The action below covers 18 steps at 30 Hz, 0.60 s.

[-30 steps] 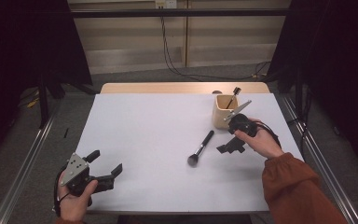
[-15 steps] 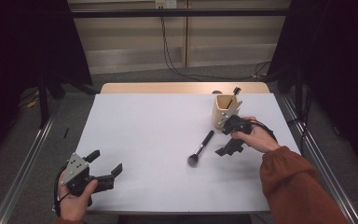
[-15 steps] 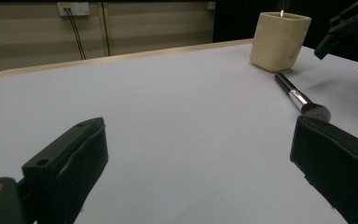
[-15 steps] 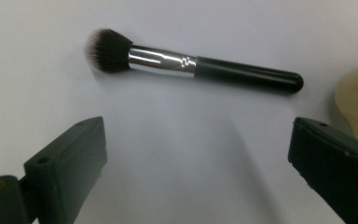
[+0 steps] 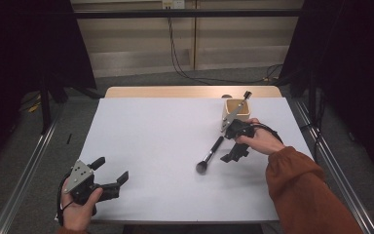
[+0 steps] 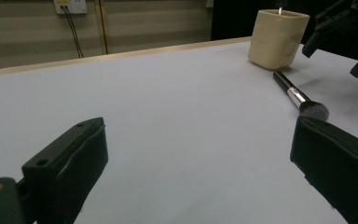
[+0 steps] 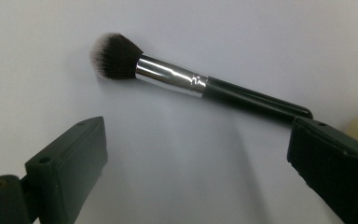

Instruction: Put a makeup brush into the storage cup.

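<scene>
**Brush next in line for the right gripper**

Left gripper sits low at the near left corner of the tabletop, jaws spread and holding nothing, just where it rested a second ago; it appears idle for now. Moving rightward, the makeup brush lies flat on the white surface, bristle head toward the person, black handle angled up toward the cup. That beige cup stands at the far right, already holding another long-handled tool leaning against its rim.

Right gripper has come down from beside the cup over the last second and now hovers just right of the brush, jaws wide apart, gripping nothing. In the right gripper view the brush lies beyond the jaws, not yet between them. That shift suggests a pickup of the brush is beginning, likely to place it in the cup.
</scene>
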Motion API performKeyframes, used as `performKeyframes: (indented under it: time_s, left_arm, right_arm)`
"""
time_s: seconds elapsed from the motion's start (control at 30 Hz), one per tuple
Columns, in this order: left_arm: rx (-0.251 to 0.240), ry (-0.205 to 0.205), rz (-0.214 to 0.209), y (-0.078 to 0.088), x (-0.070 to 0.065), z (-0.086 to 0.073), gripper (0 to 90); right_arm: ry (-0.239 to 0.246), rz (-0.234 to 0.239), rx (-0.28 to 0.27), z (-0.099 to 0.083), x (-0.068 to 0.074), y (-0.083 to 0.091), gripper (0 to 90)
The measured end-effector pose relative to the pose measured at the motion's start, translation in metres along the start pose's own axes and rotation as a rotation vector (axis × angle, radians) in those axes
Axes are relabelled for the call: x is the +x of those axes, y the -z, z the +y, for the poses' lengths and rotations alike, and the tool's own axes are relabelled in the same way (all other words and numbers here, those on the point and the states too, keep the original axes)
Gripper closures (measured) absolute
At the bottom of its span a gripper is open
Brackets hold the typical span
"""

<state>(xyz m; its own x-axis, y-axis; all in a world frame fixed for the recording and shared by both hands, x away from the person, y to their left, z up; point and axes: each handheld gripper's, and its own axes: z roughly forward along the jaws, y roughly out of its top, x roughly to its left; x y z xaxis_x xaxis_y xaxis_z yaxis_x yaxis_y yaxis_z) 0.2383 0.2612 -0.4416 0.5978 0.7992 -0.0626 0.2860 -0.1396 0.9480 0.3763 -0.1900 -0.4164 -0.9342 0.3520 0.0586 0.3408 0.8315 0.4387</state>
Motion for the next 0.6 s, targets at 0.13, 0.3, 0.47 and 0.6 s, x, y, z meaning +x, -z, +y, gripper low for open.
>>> performKeyframes:
  time_s: [0.13,0.3,0.47,0.6]
  left_arm:
    - [0.000,-0.001,0.000,0.000,0.000,0.000,4.1]
    - [-0.001,-0.004,-0.003,0.000,0.000,0.000,3.9]
    - [-0.002,0.000,-0.003,0.000,0.000,0.000,3.6]
    - [-0.002,0.000,-0.005,0.000,0.000,0.000,3.7]
  right_arm:
    - [0.027,0.020,0.019,0.009,-0.001,-0.003,5.0]
    - [0.058,0.039,0.054,0.019,-0.005,-0.010,6.3]
    - [0.085,0.025,0.074,0.025,-0.008,-0.018,7.7]
    - [0.103,0.027,0.076,0.030,-0.012,-0.022,8.9]
